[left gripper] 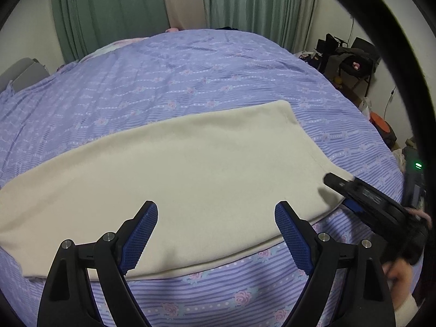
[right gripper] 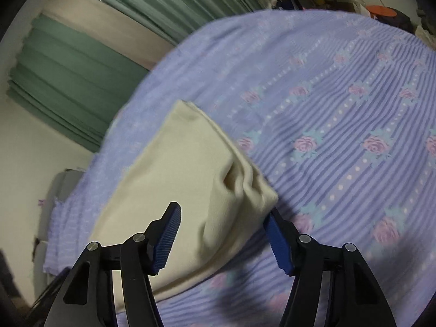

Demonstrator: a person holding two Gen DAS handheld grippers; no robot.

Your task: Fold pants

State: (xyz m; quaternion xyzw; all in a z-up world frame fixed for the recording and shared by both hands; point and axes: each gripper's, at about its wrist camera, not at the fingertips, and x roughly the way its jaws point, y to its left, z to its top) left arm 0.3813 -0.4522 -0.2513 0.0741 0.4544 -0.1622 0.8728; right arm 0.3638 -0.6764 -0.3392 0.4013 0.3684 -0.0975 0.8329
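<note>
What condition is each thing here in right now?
Pants: cream, lying flat on the bed, folded lengthwise.
Bedspread: spread out, lightly wrinkled.
Left gripper: jaws open, empty, above the pants.
Right gripper: jaws open around the pants' corner, not pressing.
Curtains: drawn.

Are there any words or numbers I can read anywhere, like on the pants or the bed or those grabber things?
No readable words or numbers anywhere.
Right gripper: pale marks on its black body, too blurred to read.
Black device at the bed's edge: a green light, no text.
Cream pants: no label showing.
Purple bedspread: only stripes, dots and roses.
</note>
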